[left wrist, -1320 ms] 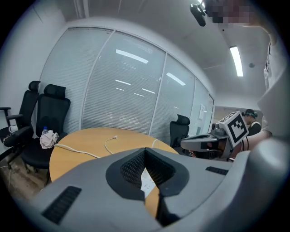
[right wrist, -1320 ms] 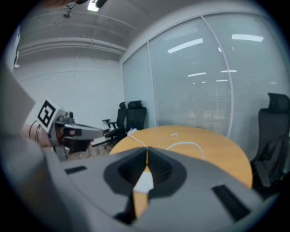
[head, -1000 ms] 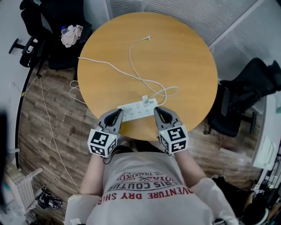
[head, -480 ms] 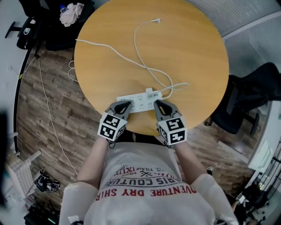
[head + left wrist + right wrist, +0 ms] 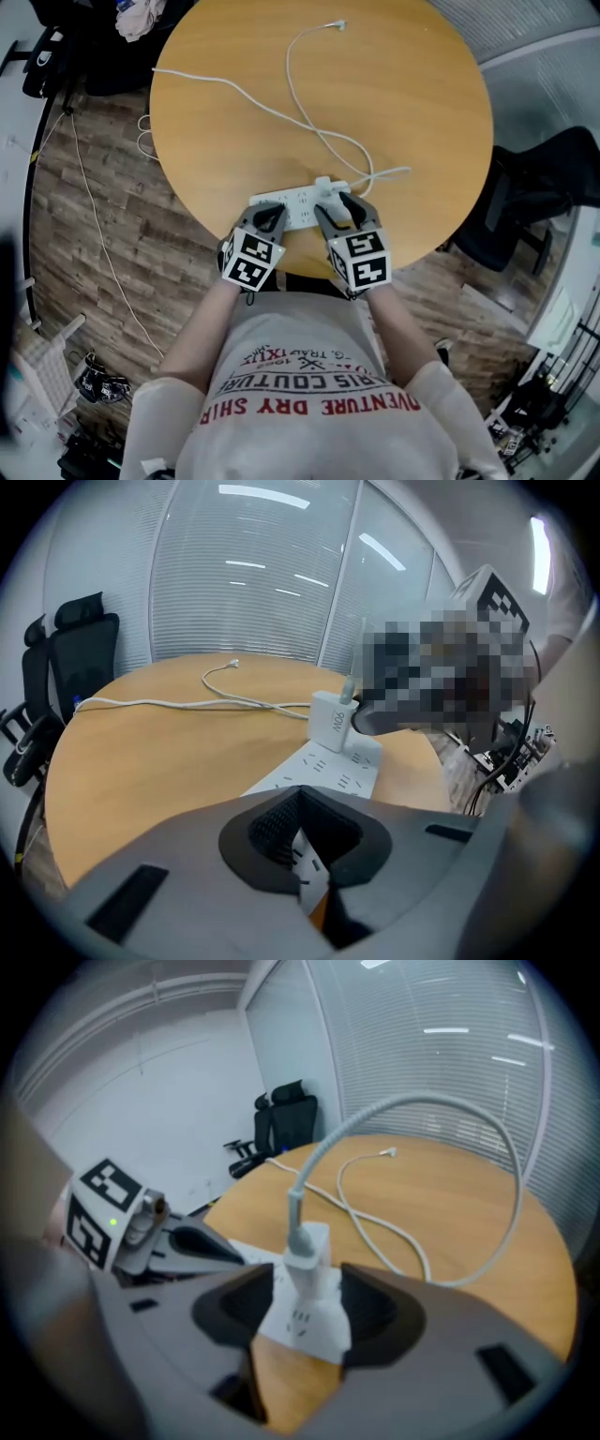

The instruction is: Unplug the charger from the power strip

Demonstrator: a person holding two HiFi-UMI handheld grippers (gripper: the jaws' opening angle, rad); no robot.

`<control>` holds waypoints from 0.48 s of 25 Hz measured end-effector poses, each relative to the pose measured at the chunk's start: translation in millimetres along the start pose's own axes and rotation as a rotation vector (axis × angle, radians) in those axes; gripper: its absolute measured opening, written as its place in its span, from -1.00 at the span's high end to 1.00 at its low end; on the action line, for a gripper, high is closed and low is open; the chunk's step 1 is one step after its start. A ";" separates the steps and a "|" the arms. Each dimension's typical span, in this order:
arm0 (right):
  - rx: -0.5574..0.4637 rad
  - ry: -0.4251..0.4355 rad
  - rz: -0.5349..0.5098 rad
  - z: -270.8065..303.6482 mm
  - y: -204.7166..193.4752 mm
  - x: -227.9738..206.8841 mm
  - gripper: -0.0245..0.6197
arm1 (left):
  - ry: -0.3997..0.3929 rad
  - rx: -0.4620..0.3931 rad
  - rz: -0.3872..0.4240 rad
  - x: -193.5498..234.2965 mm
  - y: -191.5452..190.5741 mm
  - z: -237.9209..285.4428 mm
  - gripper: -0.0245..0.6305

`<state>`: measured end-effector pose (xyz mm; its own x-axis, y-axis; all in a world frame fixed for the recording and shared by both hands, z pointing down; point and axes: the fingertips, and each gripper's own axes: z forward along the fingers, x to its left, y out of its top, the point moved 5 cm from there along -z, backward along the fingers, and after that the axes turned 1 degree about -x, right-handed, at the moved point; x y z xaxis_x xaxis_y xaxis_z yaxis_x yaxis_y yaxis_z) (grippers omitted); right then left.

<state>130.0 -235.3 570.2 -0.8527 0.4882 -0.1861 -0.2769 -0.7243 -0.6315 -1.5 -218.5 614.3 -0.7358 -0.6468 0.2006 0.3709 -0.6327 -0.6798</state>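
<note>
A white power strip (image 5: 298,202) lies near the round wooden table's (image 5: 394,103) front edge. A white charger (image 5: 324,187) stands plugged in at the strip's right end, and its cable (image 5: 309,122) loops away across the table. My right gripper (image 5: 342,208) is opening, one jaw on each side of the charger (image 5: 307,1269), and the pads are not pressing on it. My left gripper (image 5: 270,216) is shut, its tips over the strip's left end (image 5: 328,766). The charger (image 5: 333,721) stands beyond it.
The table's edge runs just below the strip, close to the person's body. Black office chairs (image 5: 553,187) stand to the right and at the top left, one with a cloth (image 5: 139,17) on it. A thin white cord (image 5: 98,244) trails over the wooden floor on the left.
Both grippers have come down and forward onto the power strip. The right jaws, shut a second ago, now stand apart around the charger. The left jaws stayed shut.
</note>
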 end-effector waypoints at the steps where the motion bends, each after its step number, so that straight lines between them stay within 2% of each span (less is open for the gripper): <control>1: 0.004 -0.011 0.003 2.8 1.7 -0.3 0.21 | -0.005 -0.012 -0.014 0.8 0.4 -0.2 0.84; 9: 0.066 -0.053 0.050 30.2 6.3 1.3 0.19 | -0.043 -0.044 -0.020 1.2 2.5 0.7 0.84; 12: 0.099 -0.095 0.061 36.6 4.4 -2.3 0.22 | -0.059 -0.052 -0.007 0.3 0.5 2.5 0.84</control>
<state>114.5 -257.5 595.4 -0.9061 0.3968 -0.1466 -0.2614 -0.7978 -0.5433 -0.2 -220.1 615.8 -0.7028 -0.6675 0.2460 0.3345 -0.6153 -0.7138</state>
